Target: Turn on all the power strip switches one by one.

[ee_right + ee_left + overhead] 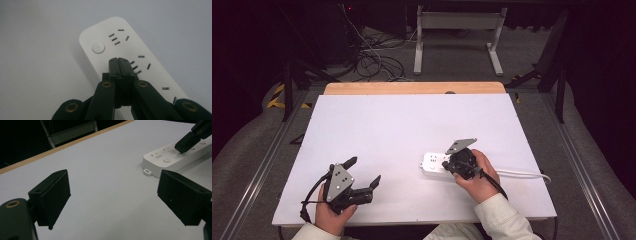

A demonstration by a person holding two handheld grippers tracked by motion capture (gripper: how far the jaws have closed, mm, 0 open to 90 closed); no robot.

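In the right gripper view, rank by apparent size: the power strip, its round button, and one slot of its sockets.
1. White power strip, by far the largest.
2. Round button.
3. Single socket slot, smallest.

My power strip is plain white, with dark slots in threes and a white round button; my right gripper is matt black (brass-coloured rivets), the table white.

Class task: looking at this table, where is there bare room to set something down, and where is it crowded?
Free: the white board between its wooden far edge and the power strip, and the stretch between the left gripper and the strip. Crowded: the near right, where the right gripper, strip and white cable sit.
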